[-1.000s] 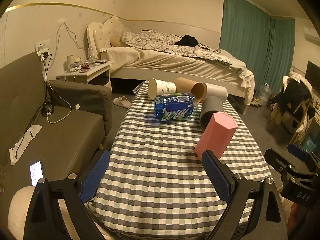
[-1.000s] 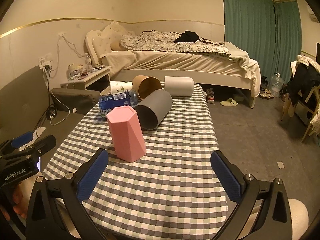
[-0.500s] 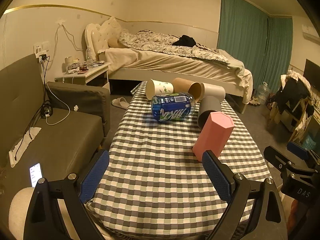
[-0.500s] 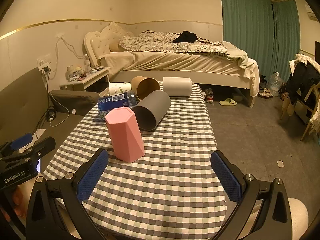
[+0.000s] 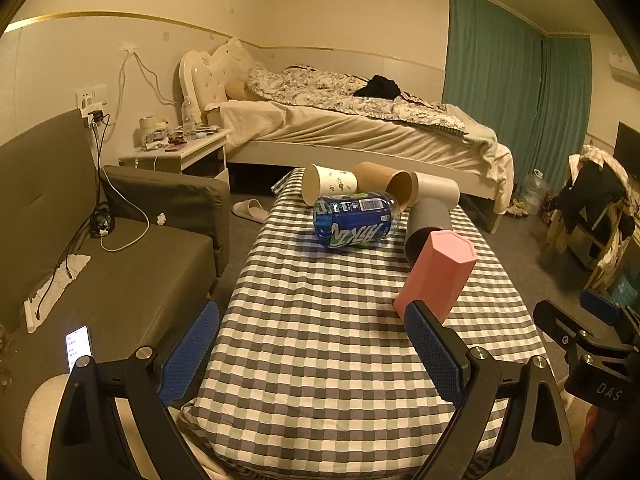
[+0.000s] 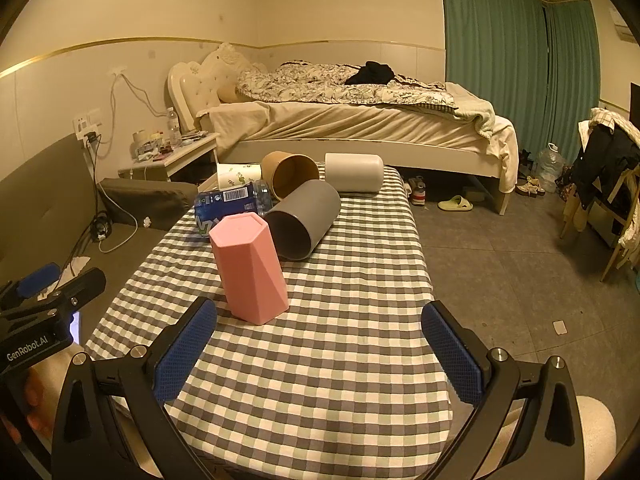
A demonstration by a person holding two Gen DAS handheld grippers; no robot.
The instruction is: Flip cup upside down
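Observation:
A pink hexagonal cup (image 6: 250, 268) stands upside down, closed end up, on the checked table (image 6: 320, 360); it also shows in the left wrist view (image 5: 438, 276). Behind it a grey cup (image 6: 304, 220), a brown paper cup (image 6: 290, 174), a white cup (image 6: 354, 172) and a printed paper cup (image 6: 236, 171) lie on their sides. My left gripper (image 5: 312, 352) is open and empty near the table's front edge. My right gripper (image 6: 318, 354) is open and empty, in front of the pink cup and apart from it.
A blue plastic bottle (image 5: 356, 222) lies on its side among the cups. A grey sofa (image 5: 100, 272) stands left of the table with a phone (image 5: 78, 346) on it. A bed (image 6: 360, 120) and a nightstand (image 6: 172, 158) stand behind.
Both grippers have drawn back slightly from the table and stay open. The pink cup and the other cups have not moved.

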